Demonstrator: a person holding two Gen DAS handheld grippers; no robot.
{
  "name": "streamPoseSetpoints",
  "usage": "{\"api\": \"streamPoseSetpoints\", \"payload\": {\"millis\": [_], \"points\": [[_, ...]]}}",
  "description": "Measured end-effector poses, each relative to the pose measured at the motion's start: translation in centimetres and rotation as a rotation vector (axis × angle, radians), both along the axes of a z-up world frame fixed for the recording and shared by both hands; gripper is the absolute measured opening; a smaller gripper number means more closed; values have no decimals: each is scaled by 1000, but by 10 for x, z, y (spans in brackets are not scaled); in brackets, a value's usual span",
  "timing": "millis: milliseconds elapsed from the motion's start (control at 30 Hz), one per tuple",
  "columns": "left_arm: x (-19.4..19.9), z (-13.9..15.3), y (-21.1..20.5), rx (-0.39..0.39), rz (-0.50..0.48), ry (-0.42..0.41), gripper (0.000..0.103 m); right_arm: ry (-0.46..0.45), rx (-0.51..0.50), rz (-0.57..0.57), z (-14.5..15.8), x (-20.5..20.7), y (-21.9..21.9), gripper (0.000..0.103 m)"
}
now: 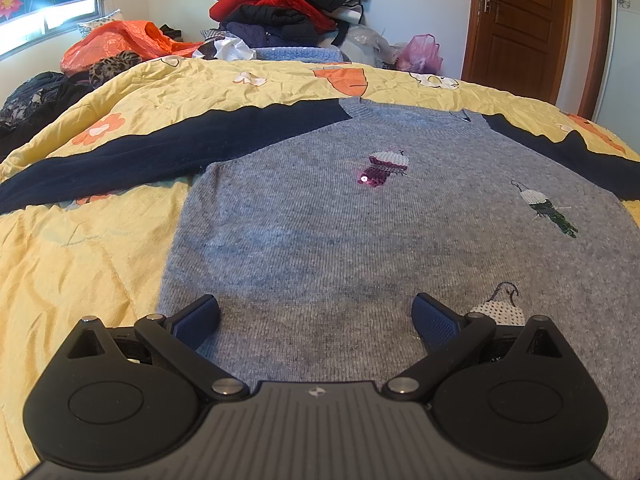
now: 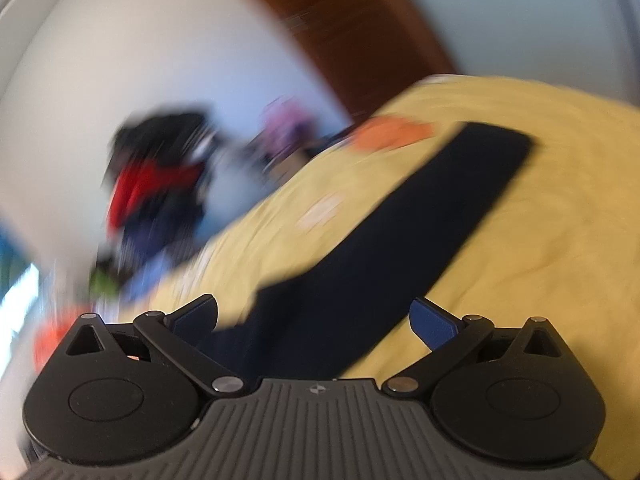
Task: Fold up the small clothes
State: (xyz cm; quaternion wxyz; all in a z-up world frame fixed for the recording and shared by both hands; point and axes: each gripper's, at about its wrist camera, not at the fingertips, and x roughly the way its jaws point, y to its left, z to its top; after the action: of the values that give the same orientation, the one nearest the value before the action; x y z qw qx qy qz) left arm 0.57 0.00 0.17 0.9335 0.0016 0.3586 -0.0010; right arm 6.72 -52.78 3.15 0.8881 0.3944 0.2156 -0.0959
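A small grey knit sweater (image 1: 340, 232) with sequin motifs lies flat on the yellow quilt (image 1: 80, 264), neck away from me. Its navy left sleeve (image 1: 168, 152) stretches out to the left; the navy right sleeve (image 1: 560, 148) runs off to the right. My left gripper (image 1: 316, 316) is open just above the sweater's lower body, with nothing between its blue pads. In the blurred right wrist view, my right gripper (image 2: 314, 320) is open over the navy right sleeve (image 2: 420, 224), which lies straight on the quilt (image 2: 540, 220). Nothing sits between its fingers.
A tall pile of red and dark clothes (image 1: 288, 8) stands beyond the bed's far edge, with an orange plastic bag (image 1: 120, 42) to its left and a pink bag (image 1: 422, 54) to its right. A brown wooden door (image 1: 520, 28) is at the far right.
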Motion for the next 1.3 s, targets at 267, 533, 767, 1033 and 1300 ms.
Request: {"api": "streamPoseSetpoints", "payload": {"millis": [267,533,767,1033,1300], "points": [[0,1,1,0,2,0,103,52,187,-301,-44,24,-117,82],[1,1,2,-2,2,0,103,64,111,-277,-56,57,-120,21],[1,1,1,-2,3,0,103,26,-55,-264,-16,46,-84,19],[3,1,2,-3,4,0,103,-123,-302,279,47,38,140,19],[6,1,2,-9,-1,-3,103,40,-491,428,-12,41,284,43]]}}
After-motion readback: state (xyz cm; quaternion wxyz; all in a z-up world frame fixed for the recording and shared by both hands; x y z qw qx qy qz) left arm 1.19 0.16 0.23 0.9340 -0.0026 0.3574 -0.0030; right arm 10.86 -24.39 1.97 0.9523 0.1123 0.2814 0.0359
